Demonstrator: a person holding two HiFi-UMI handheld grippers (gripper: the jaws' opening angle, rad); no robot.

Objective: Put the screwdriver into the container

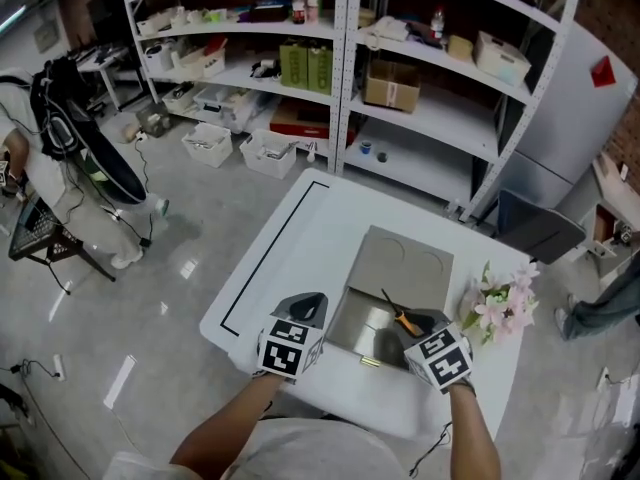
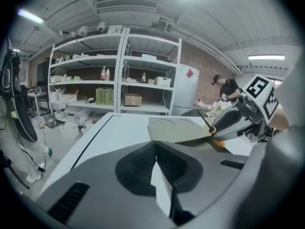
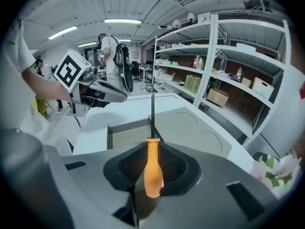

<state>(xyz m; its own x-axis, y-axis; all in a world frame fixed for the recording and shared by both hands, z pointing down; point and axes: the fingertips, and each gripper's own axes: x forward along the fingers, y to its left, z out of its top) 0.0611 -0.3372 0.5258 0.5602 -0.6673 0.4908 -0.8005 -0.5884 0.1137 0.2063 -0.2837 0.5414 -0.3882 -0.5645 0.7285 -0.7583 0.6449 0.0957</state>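
Right gripper [image 3: 151,176]: clamped on orange handle of screwdriver [image 3: 152,163], black shaft pointing forward, away from person. Screwdriver held over right part of open container [image 1: 352,320], tip near edge of flipped-back grey lid [image 1: 402,258]. Left gripper [image 2: 160,174]: jaws together, nothing between them; poised over white table [image 1: 300,233], just beside container's left wall. Pink flowers [image 1: 500,304] on table, right of container, near right gripper.

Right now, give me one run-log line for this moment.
phase: carry | right gripper: jaws shut on screwdriver, above open container | left gripper: jaws shut, empty, beside container | screwdriver: not yet inside
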